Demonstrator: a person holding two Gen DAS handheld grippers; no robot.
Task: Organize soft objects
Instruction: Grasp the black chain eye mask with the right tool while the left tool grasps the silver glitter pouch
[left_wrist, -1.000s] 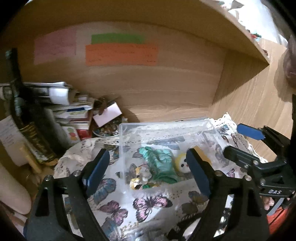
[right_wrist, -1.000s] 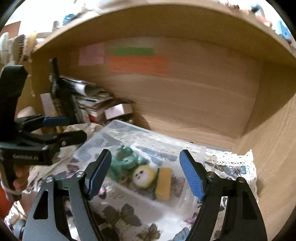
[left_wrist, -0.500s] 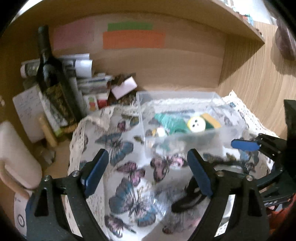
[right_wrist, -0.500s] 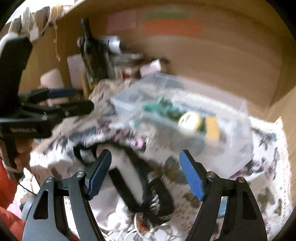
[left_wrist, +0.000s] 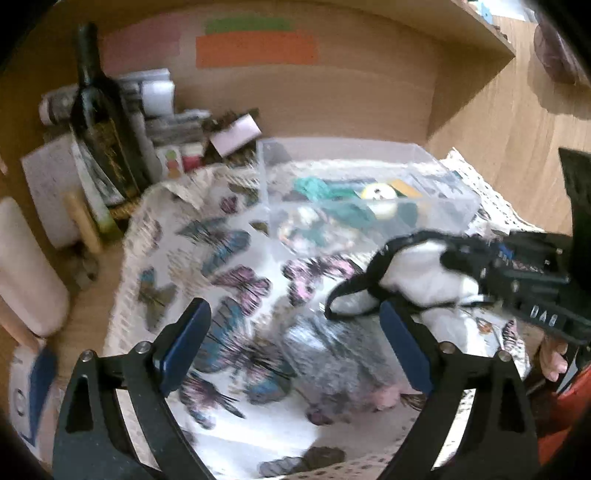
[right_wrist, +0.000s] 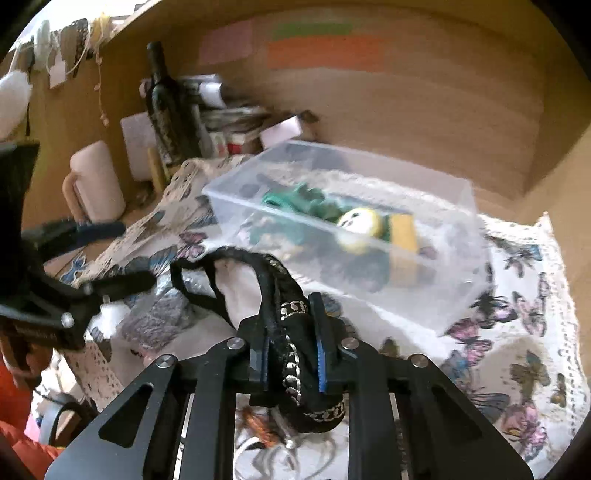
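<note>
Clear plastic bin on butterfly cloth, already loaded with green toy, yellow ball and yellow block. Left gripper hovering with fingers spread wide, holding nothing, above grey fluffy piece on the cloth. Right gripper at frame's right, carrying white-and-black pouch just short of the bin.

Black braided strap of pouch pinched between blue pads of right gripper, bin just beyond, open-topped. Grey piece lying by left gripper. Bottle and papers behind, apart from the job.

Partly done, by appearances: three items binned, pouch lifted but not yet dropped in, grey piece not yet picked up.
</note>
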